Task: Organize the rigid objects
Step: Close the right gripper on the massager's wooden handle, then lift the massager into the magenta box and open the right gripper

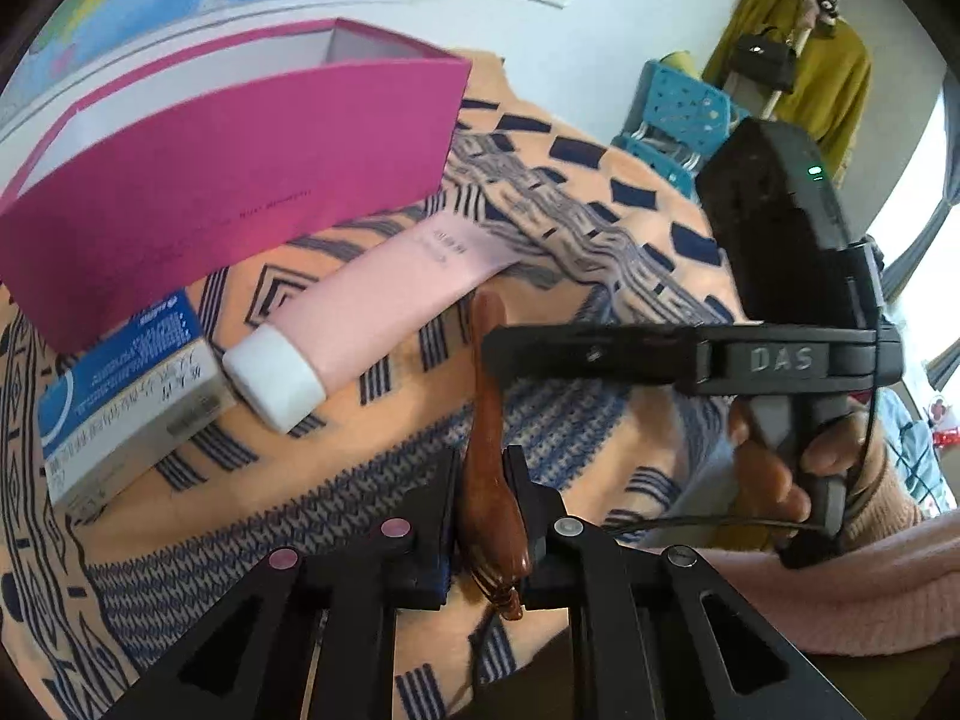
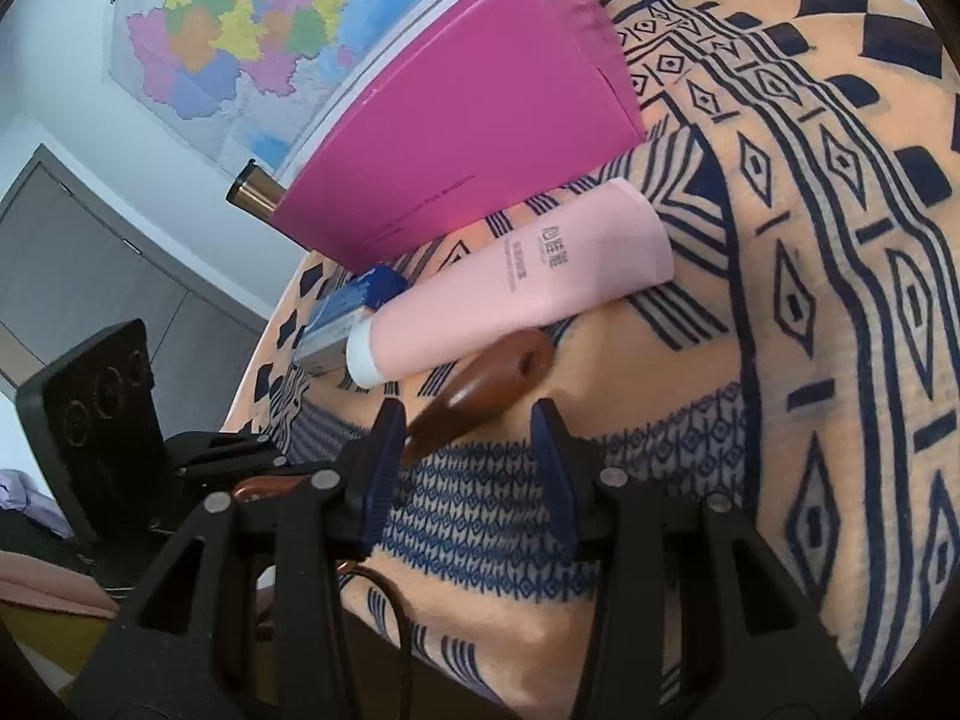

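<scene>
A glossy brown wooden piece [image 1: 489, 408] with a hole near its far end [image 2: 492, 378] is clamped between the pads of my left gripper [image 1: 486, 504], which is shut on it just above the patterned cloth [image 2: 780, 300]. My right gripper [image 2: 468, 450] stands open; the wooden piece's far end lies in front of its fingers, close to the left one. In the left wrist view the right gripper [image 1: 510, 351] reaches in from the right. Behind lie a pink tube [image 1: 384, 300] [image 2: 522, 276], a blue and white carton [image 1: 126, 384] [image 2: 354, 300] and an open magenta box [image 1: 228, 168] [image 2: 468, 120].
A person's hand [image 1: 774, 468] in a pink sleeve holds the right gripper's handle. A gold-brown cylinder [image 2: 255, 192] pokes out behind the box. A map [image 2: 240, 18] hangs on the wall. A blue stool [image 1: 678, 114] and a coat rack [image 1: 798, 60] stand beyond the cloth.
</scene>
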The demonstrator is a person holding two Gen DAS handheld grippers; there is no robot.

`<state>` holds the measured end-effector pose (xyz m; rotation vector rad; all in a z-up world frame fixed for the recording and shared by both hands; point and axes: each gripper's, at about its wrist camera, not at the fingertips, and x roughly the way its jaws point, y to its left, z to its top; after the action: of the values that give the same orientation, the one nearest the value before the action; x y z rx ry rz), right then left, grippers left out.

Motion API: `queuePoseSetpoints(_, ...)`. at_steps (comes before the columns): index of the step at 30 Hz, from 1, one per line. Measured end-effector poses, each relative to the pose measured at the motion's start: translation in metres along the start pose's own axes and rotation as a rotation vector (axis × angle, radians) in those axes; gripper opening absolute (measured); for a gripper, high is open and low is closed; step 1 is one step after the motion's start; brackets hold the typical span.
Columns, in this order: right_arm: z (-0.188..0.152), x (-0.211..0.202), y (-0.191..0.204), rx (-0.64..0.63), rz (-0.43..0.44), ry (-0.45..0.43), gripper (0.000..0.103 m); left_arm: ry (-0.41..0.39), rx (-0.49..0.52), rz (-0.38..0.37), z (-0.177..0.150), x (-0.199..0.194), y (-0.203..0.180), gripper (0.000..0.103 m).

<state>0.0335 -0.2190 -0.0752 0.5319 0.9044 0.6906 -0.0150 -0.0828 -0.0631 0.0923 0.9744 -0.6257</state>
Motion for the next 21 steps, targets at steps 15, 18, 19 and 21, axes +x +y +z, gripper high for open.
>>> queuePoseSetpoints(15, 0.023, -0.007, 0.003, 0.099, 0.209, -0.052, 0.034, -0.099, 0.009, -0.094, 0.03, -0.03, 0.013, 0.014)
queuePoseSetpoints(18, 0.042, -0.019, 0.023, 0.039, 0.207, -0.105, 0.026, -0.125, 0.011, -0.087, 0.052, -0.038, 0.019, 0.014)
queuePoseSetpoints(19, 0.051, -0.022, 0.031, 0.017, 0.208, -0.126, 0.023, -0.133, 0.013, -0.077, 0.059, -0.041, 0.021, 0.015)
queuePoseSetpoints(21, 0.067, -0.028, 0.046, -0.029, 0.208, -0.166, 0.021, -0.147, 0.007, -0.064, 0.077, -0.043, 0.026, 0.015)
